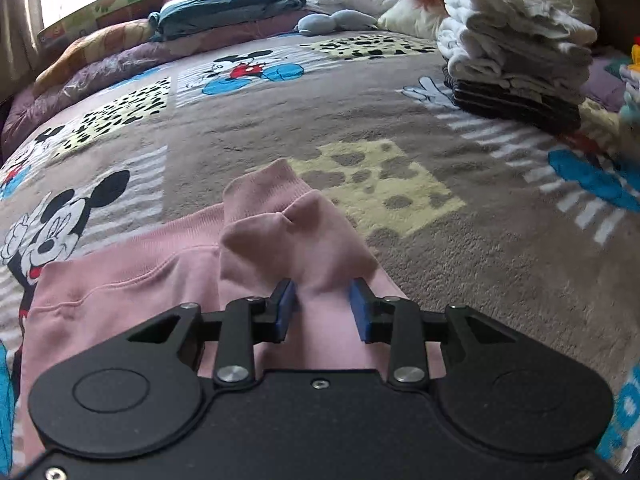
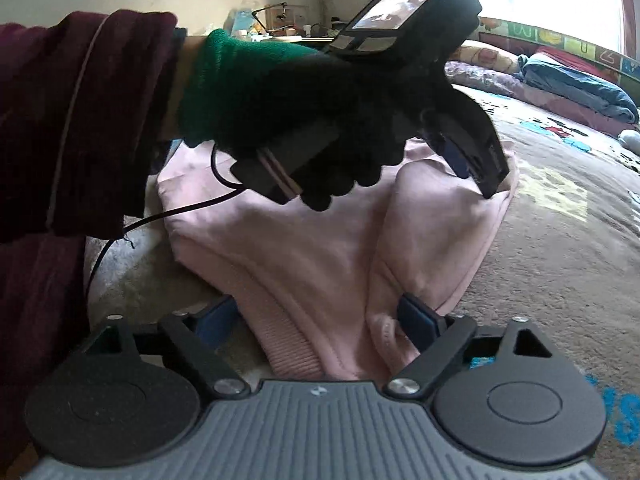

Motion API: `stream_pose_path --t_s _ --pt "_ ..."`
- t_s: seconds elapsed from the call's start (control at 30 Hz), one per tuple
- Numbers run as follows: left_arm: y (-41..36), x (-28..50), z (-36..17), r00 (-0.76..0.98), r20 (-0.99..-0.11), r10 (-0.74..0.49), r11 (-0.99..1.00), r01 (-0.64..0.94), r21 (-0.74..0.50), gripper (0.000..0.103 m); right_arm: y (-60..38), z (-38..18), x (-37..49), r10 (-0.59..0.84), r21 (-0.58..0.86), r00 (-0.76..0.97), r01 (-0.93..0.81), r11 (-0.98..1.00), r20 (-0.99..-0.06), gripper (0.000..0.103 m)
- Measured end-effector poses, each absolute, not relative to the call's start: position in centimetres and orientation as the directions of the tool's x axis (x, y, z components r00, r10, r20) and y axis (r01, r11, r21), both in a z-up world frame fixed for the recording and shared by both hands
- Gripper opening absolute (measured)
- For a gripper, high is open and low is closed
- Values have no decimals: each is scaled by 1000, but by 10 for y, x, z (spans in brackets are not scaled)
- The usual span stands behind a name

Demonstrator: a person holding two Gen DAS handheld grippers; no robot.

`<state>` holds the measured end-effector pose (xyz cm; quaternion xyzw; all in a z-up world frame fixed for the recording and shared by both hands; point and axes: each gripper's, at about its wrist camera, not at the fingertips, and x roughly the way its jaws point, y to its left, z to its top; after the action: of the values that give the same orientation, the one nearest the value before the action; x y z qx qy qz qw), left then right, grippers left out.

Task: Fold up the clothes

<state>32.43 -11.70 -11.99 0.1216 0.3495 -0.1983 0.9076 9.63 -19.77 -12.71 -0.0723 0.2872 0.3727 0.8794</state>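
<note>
A pink sweatshirt [image 1: 120, 292] lies on the bed's Mickey Mouse blanket [image 1: 360, 120]. Its sleeve [image 1: 288, 236] is folded over the body, cuff pointing away. My left gripper [image 1: 324, 304] is open, its blue pads either side of the sleeve fabric, not pinching it. In the right wrist view the sweatshirt [image 2: 312, 248] lies bunched, ribbed hem nearest. My right gripper [image 2: 320, 320] is open wide over the hem, empty. The left gripper [image 2: 480, 160], held by a gloved hand [image 2: 304, 120], hovers at the garment's far edge.
A stack of folded white and dark clothes [image 1: 516, 60] stands at the far right of the bed. Rolled bedding [image 1: 228, 8] and pillows lie along the far edge by the window. A cable [image 2: 168, 212] hangs from the left gripper.
</note>
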Motion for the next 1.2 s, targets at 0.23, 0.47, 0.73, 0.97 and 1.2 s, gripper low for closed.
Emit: stream_pose_path --t_s 0.23,0.47,0.73,0.97,1.2 --pt "-84 259 -99 739 -597 -311 917 399 16 31 -203 -127 78 611 86 553 -697 712 -567 90" --pt "-42 187 -100 756 -568 -324 941 319 -111 43 -219 -110 58 621 134 559 -674 726 -550 89" --pt "22 140 -105 785 -533 -316 942 194 -273 60 -219 -118 27 617 164 513 -675 720 -596 88" --pt "87 120 -105 823 -498 -273 915 63 -398 66 -211 -130 18 602 184 485 -661 727 -635 103" --pt "151 109 -115 834 -511 -208 854 -100 -511 67 -218 -131 19 620 264 486 -614 744 -616 103"
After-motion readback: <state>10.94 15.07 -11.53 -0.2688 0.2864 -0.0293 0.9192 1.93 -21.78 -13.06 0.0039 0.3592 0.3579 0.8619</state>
